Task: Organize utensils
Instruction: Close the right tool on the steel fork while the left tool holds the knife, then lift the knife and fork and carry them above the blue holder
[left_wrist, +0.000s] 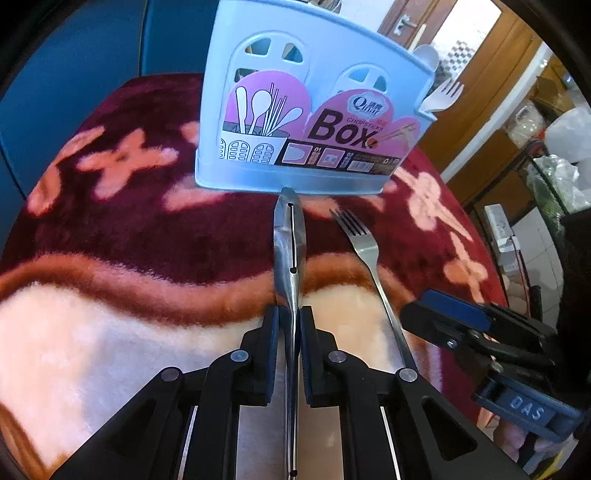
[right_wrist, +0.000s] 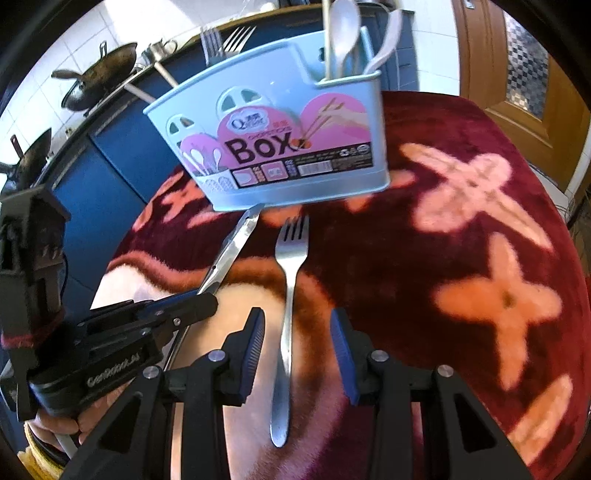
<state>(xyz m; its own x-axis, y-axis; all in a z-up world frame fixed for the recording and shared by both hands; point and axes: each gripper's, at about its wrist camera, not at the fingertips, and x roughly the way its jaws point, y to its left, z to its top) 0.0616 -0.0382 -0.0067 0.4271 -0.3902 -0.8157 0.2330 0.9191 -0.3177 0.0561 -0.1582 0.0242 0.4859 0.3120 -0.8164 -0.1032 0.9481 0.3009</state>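
Over fork, right hand-held gripper tilted downward, jaws apart

Shiny metal fork, plush blanket, plastic holder.

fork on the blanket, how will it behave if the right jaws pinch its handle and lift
The fork looks like polished metal, so probably stiff and fairly slippery. Its handle is thin and lies flat in the fluffy blanket, so the right gripper, whose jaws straddle it open, may have to press into the pile. Held near its end, it might tilt tines-down.
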